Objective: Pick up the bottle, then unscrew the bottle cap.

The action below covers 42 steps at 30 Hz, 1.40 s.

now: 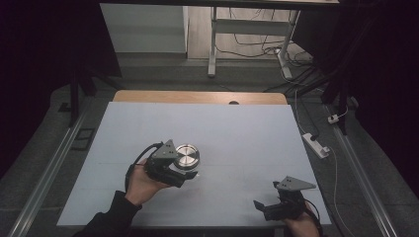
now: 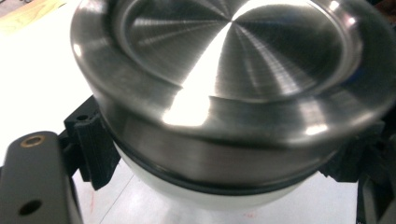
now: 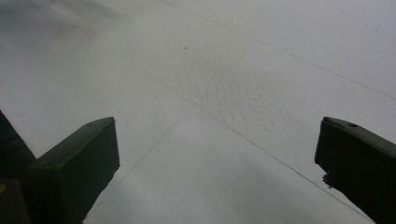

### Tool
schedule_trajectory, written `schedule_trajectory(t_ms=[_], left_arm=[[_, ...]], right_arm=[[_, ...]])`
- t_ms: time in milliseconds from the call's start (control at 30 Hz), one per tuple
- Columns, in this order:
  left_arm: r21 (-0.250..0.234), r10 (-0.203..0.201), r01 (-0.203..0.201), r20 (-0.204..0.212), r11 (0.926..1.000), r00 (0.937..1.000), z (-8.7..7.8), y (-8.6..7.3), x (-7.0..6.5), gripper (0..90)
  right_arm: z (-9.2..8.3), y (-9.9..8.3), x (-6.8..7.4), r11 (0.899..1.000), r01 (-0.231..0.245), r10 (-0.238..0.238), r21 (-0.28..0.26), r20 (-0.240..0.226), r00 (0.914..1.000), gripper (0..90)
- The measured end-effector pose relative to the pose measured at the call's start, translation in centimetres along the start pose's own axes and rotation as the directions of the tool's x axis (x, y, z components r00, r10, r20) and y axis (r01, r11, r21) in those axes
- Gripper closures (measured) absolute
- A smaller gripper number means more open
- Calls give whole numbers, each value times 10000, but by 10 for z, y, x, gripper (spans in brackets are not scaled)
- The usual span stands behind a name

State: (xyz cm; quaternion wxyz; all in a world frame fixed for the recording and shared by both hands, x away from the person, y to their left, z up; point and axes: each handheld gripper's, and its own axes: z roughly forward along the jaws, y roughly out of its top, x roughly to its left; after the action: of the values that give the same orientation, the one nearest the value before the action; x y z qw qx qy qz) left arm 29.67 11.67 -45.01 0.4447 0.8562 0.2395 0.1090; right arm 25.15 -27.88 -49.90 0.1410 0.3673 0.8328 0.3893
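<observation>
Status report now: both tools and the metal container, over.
Left tool shut on metal container, pads at its sides. Right tool open, nothing between its jaws, over white table. Nothing in the way.

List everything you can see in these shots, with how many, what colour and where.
Container: one, shiny metal lid over a white body with a black ring between them, held in the left gripper left of the table's middle.
Table: one, white top with a wooden strip along the far edge.
Power strip: one, white, on the grey floor right of the table.
Desk frame: one, white legs, on the floor beyond the table, loose cables beneath.
Left gripper: one, black with a grey plate, shut on the container's sides.
Right gripper: one, black with a grey plate, near the table's front right corner, jaws open over bare tabletop.
</observation>
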Motion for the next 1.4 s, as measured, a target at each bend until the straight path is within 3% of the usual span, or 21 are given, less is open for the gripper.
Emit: schedule_trajectory(t_ms=[500, 767, 1067, 1400], left_arm=[[-199, 270, -262, 417, 9995, 9988, 16, 20, -9, 160], [-224, 176, -166, 456, 9996, 9988, 17, 18, -9, 160], [-130, 155, -150, 416, 9998, 9990, 19, 15, -10, 160], [-170, 163, -153, 592, 9997, 9981, 22, 16, -13, 160]], right_arm=[[0, 0, -2, 9999, -159, 159, -19, -73, 9998, 0], [-1, 0, -2, 9997, -244, 243, -73, -100, 9997, 0], [-1, 2, 0, 9995, -204, 193, -226, -476, 9987, 0], [-2, 11, 10, 9979, 171, -217, -628, -736, 9971, 0]])
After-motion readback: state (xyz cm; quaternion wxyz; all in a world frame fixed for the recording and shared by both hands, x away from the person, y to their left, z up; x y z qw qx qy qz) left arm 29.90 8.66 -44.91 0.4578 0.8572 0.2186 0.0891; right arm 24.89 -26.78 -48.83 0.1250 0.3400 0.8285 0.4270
